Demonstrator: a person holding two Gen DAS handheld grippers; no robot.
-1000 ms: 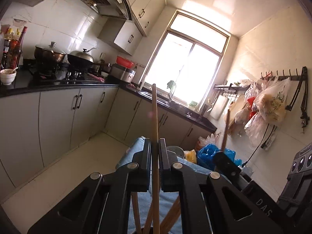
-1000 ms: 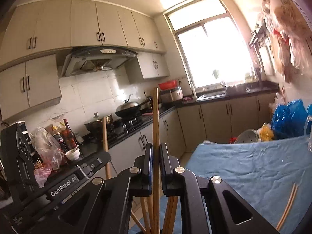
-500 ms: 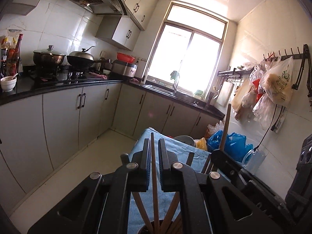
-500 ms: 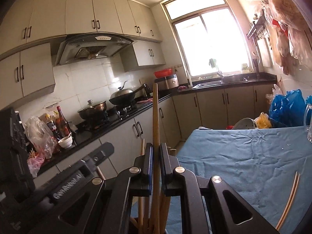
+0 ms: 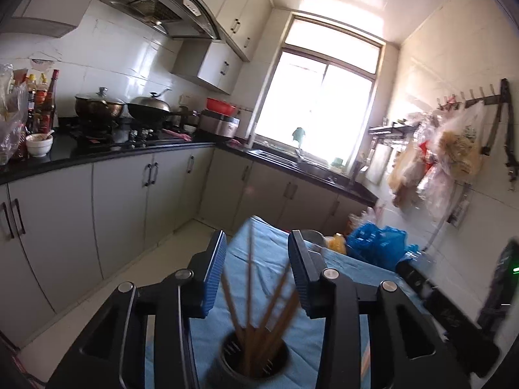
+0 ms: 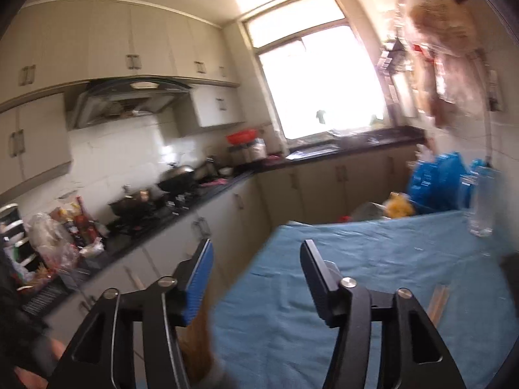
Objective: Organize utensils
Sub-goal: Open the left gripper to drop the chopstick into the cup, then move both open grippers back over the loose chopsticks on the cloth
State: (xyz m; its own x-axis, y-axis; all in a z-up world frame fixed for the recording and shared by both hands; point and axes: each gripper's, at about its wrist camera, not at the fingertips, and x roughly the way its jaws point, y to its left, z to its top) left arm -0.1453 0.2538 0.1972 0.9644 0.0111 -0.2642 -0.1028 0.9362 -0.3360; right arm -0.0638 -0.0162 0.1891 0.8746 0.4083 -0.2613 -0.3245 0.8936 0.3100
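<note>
Chopsticks [image 5: 259, 304] stand bundled in a dark round holder [image 5: 253, 361] at the lower centre of the left wrist view, fanning upward and leaning apart from one another. The holder sits on the counter [image 5: 269, 259], which is draped in a blue cloth. The left claw [image 5: 258, 270] is spread wide, its blue-padded fingers [image 5: 214, 272] flanking the chopsticks on either side without touching them.

In the right wrist view the right claw [image 6: 256, 278] is likewise spread wide and pinches nothing. Its blue pad shows on the finger at lower left of centre, with the blue-covered counter [image 6: 373, 259] filling the frame's lower right behind it. A loose pair of chopsticks [image 6: 438, 303] lies flat on the cloth near the right edge, well apart from the claw. At the bottom of that frame, just left of centre, a blurred brownish bundle [image 6: 198, 347] rises beside the left finger; it is too smeared to tell what it is.

A clear bottle [image 6: 483, 204] stands at the right of the counter, near blue plastic bags [image 6: 434, 181]. A wok [image 5: 149, 108] and a lidded pot [image 5: 99, 105] sit on the stove at the left of the left wrist view, under a range hood [image 5: 159, 6].
</note>
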